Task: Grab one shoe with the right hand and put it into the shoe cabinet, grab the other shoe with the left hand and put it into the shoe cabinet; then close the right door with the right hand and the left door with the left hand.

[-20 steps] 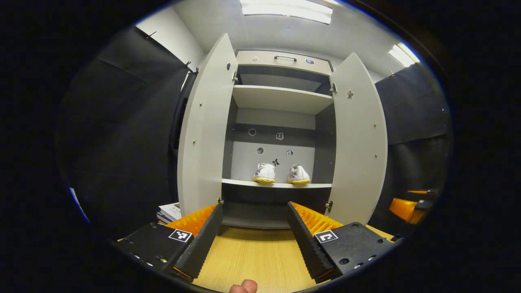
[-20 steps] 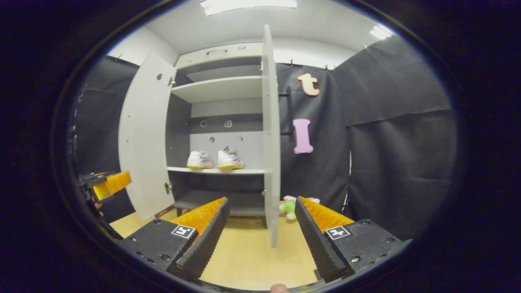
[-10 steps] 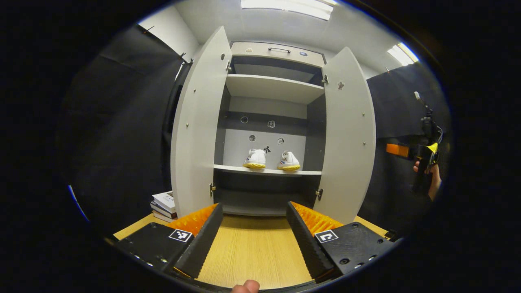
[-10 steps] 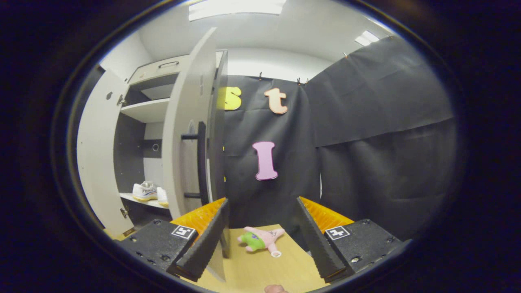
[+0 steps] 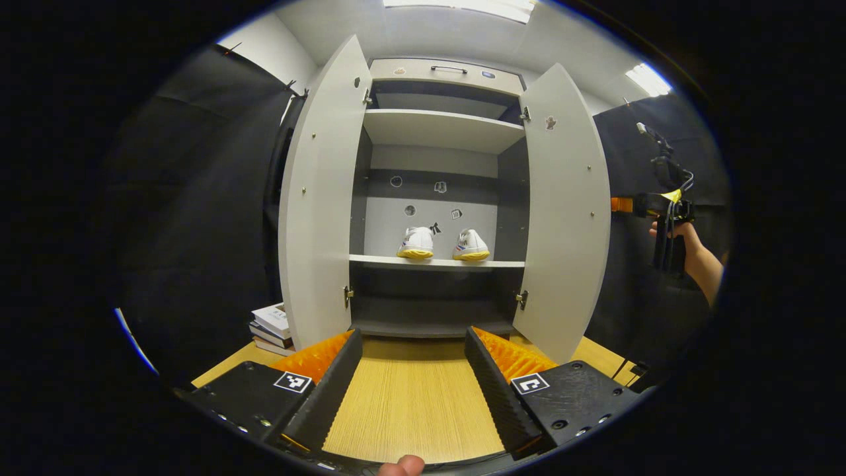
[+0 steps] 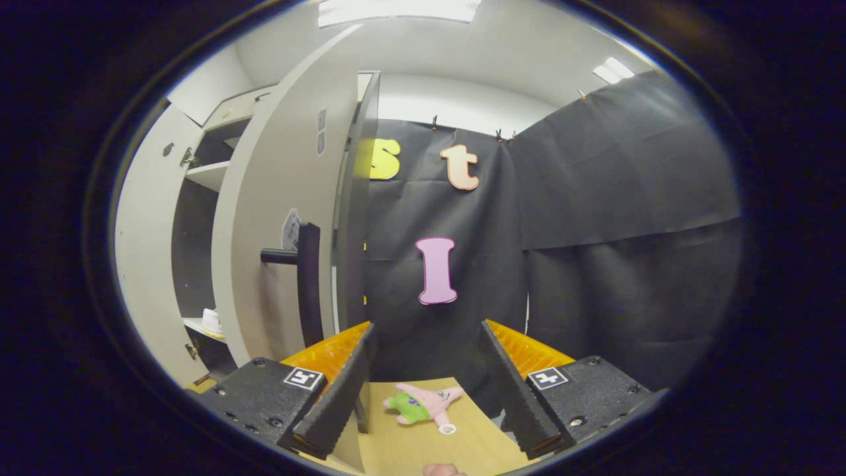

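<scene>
Left gripper view: the left gripper (image 5: 413,380) sits at bottom centre, jaws wide apart, holding nothing, over the light wooden floor (image 5: 413,410). At centre, the tall grey shoe cabinet (image 5: 436,132) stands with both doors open; two white, yellow-soled shoes (image 5: 443,244) rest side by side on its middle shelf. At right, a hand (image 5: 687,241) holds the right gripper (image 5: 644,205) beyond the right door (image 5: 565,211); its jaws cannot be judged here.

Right gripper view: the right gripper (image 6: 428,390) at bottom centre has jaws wide apart and empty, beside the door's black bar handle (image 6: 305,277). A pink and green plush toy (image 6: 423,404) lies on the floor between the fingers.

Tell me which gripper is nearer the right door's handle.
Right. The right gripper is just behind the right door, beside its handle; the left gripper faces the cabinet's open front.
</scene>
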### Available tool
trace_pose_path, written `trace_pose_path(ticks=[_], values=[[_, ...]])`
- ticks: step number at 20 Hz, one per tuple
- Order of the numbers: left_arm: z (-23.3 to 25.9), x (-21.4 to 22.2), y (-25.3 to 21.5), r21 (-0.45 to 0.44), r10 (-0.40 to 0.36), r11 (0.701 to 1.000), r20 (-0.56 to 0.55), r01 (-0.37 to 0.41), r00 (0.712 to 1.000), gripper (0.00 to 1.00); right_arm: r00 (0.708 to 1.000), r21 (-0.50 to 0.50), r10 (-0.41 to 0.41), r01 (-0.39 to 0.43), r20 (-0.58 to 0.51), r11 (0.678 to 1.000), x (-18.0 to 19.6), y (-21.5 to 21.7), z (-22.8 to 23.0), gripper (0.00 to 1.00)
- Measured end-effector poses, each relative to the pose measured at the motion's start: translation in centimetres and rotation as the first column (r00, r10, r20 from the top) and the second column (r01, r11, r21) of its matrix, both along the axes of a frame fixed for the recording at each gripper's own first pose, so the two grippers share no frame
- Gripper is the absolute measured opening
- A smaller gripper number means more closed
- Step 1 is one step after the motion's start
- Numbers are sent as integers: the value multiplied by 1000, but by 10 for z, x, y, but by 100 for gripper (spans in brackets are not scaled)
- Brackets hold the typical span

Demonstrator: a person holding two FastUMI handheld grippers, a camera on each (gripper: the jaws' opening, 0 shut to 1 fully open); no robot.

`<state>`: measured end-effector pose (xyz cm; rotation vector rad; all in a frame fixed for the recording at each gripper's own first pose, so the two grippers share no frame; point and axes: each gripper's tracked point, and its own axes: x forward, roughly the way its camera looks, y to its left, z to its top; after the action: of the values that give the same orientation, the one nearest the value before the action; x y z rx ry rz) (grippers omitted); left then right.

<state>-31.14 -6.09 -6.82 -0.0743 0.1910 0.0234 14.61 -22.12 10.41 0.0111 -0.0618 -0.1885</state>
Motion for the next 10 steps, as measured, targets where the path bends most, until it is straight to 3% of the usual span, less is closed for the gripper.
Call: trace_pose_path(ticks=[5,10], values=[[-1,8,-7,-4,-25,1000,3,25,1000,94,999,47,42,-41,-11,998,-2,28,-5,96],[-4,7,-7,9,-30,1000,3,30,1000,93,992,34,125,-125,17,992,5,93,-3,96]])
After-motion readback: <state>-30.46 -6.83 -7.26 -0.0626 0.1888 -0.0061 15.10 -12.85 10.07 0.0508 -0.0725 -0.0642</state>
